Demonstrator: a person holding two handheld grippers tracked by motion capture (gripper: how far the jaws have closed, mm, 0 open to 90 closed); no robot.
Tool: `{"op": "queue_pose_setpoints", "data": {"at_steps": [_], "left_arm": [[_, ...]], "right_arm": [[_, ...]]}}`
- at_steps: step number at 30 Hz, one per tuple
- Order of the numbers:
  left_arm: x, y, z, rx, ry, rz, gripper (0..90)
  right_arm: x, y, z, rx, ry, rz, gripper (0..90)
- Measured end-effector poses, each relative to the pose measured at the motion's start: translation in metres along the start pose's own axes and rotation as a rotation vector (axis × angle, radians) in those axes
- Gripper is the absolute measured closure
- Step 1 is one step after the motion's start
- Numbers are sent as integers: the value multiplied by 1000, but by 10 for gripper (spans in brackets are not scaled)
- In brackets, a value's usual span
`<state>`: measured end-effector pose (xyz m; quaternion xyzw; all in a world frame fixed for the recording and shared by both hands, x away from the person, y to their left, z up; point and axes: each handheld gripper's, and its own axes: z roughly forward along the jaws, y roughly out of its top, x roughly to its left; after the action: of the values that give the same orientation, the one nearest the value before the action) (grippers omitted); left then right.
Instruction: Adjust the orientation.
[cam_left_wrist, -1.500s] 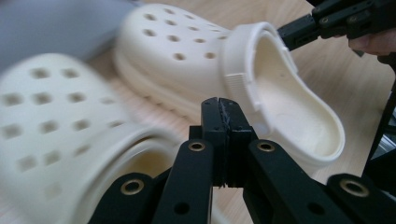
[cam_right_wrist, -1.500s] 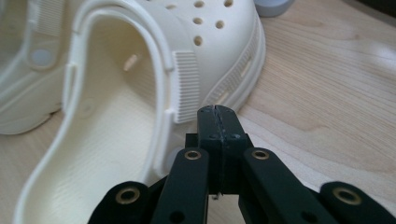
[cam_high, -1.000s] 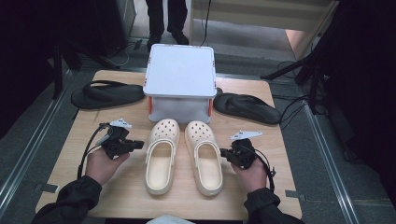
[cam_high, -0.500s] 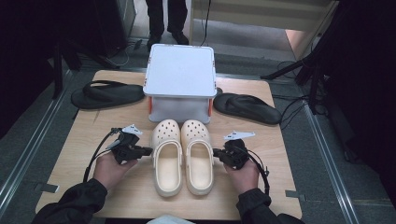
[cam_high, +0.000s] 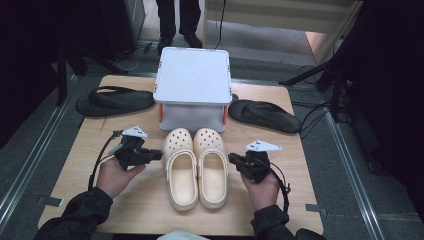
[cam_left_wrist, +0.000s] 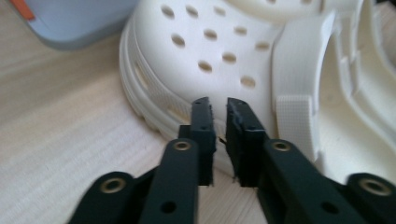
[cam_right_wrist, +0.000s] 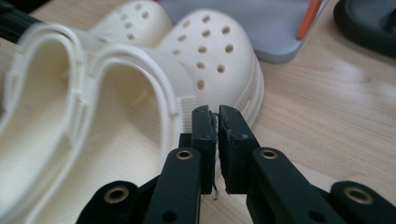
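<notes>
The two cream clogs (cam_high: 197, 165) lie side by side lengthwise, toes pointing far toward the box (cam_high: 192, 85). The left gripper (cam_high: 156, 156) and the right gripper (cam_high: 234, 160) flank them, jaws just parting to narrow, empty gaps.

Cream clogs (cam_high: 196, 166) side by side – left gripper (cam_high: 159, 155), right gripper (cam_high: 231, 159) flanking, grey box (cam_high: 193, 86) behind

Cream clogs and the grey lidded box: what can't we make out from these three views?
- Inside of the box: the high view shows its shut lid, which covers any contents.
- Clogs: soles face the table; heels are cut off by the frame edge in both gripper views.
- Left hand-held gripper: its own jaws cover the spot nearest the clog wall, so contact there is unclear.
- Right hand-held gripper: same, its jaws mask the clog's side.
- Black flip-flop: cropped by the right gripper view's corner.
</notes>
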<state>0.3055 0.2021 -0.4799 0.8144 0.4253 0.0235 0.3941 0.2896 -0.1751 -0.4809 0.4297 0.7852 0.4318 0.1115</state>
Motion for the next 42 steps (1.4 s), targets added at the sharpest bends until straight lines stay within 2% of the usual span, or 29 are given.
{"op": "queue_pose_setpoints", "data": {"at_steps": [3, 6, 7, 10, 13, 16, 19, 25, 31, 36, 42], "left_arm": [[5, 9, -5, -13, -26, 9, 717], [8, 17, -9, -28, -39, 41, 641], [9, 19, -10, -26, -25, 50, 606], [13, 19, -15, -56, -20, 62, 566], [16, 18, -19, -58, -28, 68, 553], [20, 16, -25, -75, -27, 66, 550], [23, 16, -30, -66, -8, 74, 550], [26, 15, -35, -84, -3, 78, 545], [27, 15, -35, -90, 7, 77, 542], [27, 16, -36, -97, 0, 75, 536], [29, 16, -37, -99, 6, 73, 535]], "right_arm": [[9, 2, -12, -30, 9, -1, 822], [20, 5, -19, -56, 24, -3, 760], [24, 6, -20, -58, 19, -10, 735], [37, 5, -21, -81, 28, 9, 666], [52, 2, -18, -85, 3, 8, 607], [64, -2, -11, -81, -10, 12, 571], [71, -7, 0, -80, -12, 37, 540], [81, -12, 25, -75, -13, 63, 488], [89, -9, 41, -74, -29, 83, 431], [94, -7, 54, -63, -43, 87, 425], [97, 0, 69, -5, -79, 92, 443]]}}
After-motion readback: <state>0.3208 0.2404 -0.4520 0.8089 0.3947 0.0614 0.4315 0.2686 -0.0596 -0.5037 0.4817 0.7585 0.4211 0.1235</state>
